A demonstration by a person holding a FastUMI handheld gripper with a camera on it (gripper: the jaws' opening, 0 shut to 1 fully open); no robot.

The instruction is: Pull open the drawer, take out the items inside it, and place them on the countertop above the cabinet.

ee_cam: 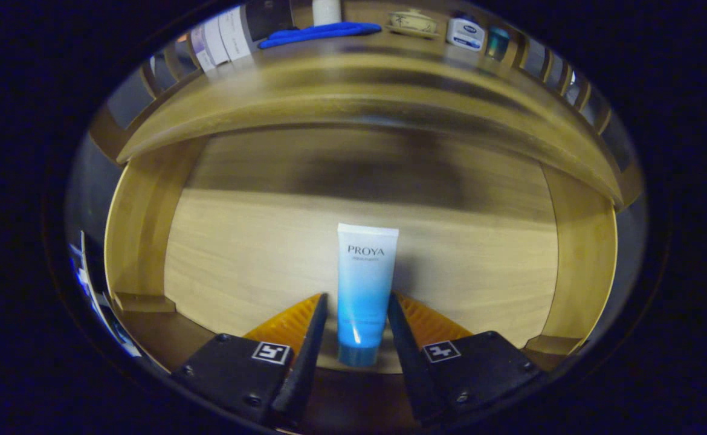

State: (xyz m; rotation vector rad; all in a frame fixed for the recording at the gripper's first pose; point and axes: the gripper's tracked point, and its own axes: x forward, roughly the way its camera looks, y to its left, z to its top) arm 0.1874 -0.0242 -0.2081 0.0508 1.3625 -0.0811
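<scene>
Gripper view: drawer [220,272] pulled open; one tube [364,290] lies on its floor between the fingers of the gripper [358,314], long axis running straight ahead, cap end nearest. Fingers flank the tube closely, apparently not yet pressing. Counter [353,78] above holds several items.

Open wooden drawer [238,266] with a blue-white tube [365,290] lying on its floor; bench [353,72] above bears a blue cloth [320,33], jars [466,33] and a dish [413,23].

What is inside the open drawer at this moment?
One blue-and-white tube lies on the drawer floor, between the gripper fingers, which flank it; contact is unclear. The countertop overhang shadows the drawer's back.
</scene>
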